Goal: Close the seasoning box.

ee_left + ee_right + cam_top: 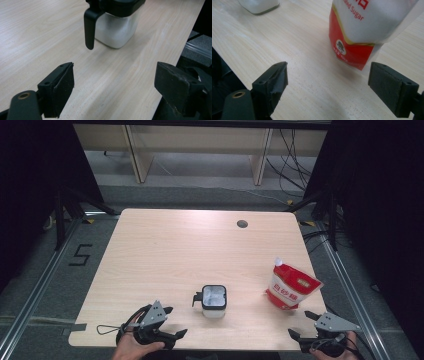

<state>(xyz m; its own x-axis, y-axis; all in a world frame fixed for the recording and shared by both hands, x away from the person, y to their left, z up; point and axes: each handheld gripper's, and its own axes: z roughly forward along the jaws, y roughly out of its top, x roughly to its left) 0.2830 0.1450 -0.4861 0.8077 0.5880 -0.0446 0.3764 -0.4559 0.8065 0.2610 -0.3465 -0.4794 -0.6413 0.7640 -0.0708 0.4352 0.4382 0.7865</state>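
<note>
A small clear square jar with a black lid frame and black side handle (214, 302), part-filled with white granules, is seen standing open-topped near the front edge of the pale wooden table (165, 245); a red-and-white stand-up sugar pouch with a white spout cap (290, 286) is seen upright to its right, well apart from it. The left gripper (176, 321) is held just left of the jar with its jaws spread wide and nothing between them; the right gripper (303, 324) is held near the pouch's base, equally wide and empty. Trouble is judged likeliest at the pouch; a soft, top-heavy bag could be pushed over by one jaw arriving first, or buckled if pinched low. The light jar might be slid or tipped if its handle is clipped; granules could then be spilled.
</note>
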